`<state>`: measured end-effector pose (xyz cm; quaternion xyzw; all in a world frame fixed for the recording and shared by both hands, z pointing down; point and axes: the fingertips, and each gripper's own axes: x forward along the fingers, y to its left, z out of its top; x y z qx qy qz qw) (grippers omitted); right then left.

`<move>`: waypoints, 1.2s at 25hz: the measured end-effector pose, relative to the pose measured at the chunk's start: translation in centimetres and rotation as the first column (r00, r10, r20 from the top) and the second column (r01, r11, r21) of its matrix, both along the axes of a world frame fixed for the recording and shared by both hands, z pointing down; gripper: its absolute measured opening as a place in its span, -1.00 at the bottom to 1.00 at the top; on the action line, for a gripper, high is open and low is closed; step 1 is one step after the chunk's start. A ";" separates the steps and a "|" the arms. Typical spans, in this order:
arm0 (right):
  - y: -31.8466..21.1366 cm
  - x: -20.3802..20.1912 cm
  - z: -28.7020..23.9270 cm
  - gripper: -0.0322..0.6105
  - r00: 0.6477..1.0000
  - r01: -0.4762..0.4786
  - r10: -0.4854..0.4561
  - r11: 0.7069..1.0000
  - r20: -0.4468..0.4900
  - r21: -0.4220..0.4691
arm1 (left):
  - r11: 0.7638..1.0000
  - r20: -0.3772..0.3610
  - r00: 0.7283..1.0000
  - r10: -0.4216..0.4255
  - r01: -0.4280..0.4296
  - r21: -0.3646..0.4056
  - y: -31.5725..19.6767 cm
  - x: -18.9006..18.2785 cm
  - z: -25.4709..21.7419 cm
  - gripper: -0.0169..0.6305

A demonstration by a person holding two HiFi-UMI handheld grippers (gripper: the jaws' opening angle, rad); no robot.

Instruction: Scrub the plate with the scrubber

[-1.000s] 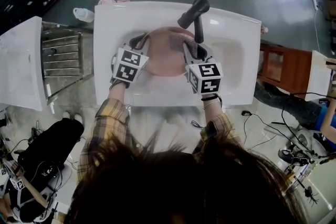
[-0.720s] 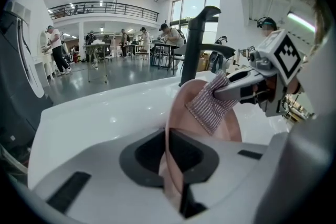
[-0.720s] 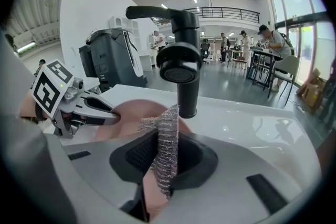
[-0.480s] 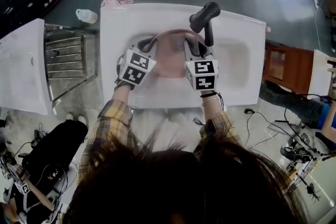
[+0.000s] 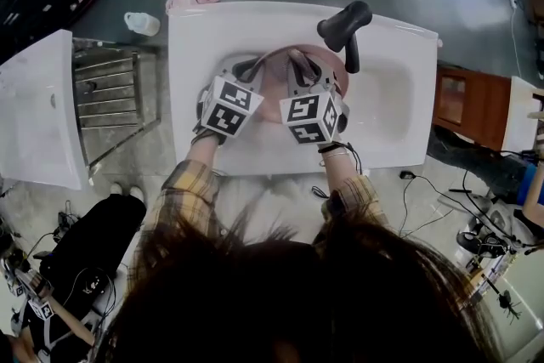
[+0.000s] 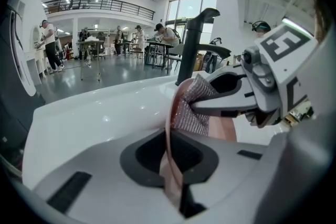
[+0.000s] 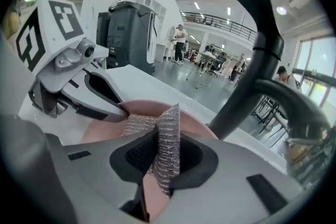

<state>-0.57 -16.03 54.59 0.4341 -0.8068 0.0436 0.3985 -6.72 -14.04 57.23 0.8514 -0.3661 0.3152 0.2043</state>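
Gripping plate (image 5: 274, 93) rim, left tongs (image 6: 171, 157) just tightened; right tongs (image 7: 161, 160) clamped on scrubber (image 7: 169, 131) against plate.

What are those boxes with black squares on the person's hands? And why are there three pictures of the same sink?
Those are hand-held grippers, tools with two jaws each; the marked cubes are part of them. One picture looks down from a camera on the person's head; the other two come from cameras riding on each gripper. The left gripper has just been closing its jaws on the rim of a pink plate, held in the white sink by the black tap. The right gripper pinches a silvery mesh scrubber against the plate.
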 end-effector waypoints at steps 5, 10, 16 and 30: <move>0.3 -0.1 0.1 -0.64 0.997 0.029 -0.026 0.999 -0.078 0.037 | 1.000 -0.007 1.000 0.003 -0.003 0.000 0.0 0.2 -0.1 -0.86; 0.6 0.0 0.5 -0.64 0.997 0.022 -0.020 0.999 -0.076 0.025 | 1.000 -0.008 1.000 0.005 -0.005 -0.008 0.0 0.1 -0.1 -0.86; 1.4 0.3 1.1 -0.64 0.999 -0.012 0.012 1.000 -0.030 -0.011 | 1.000 0.005 1.000 0.007 -0.007 -0.007 0.0 0.2 0.0 -0.86; 7.3 0.5 5.8 -0.64 0.960 0.181 -0.206 0.973 -0.188 -0.142 | 1.000 0.047 0.999 0.023 -0.023 0.009 0.4 0.3 0.4 -0.86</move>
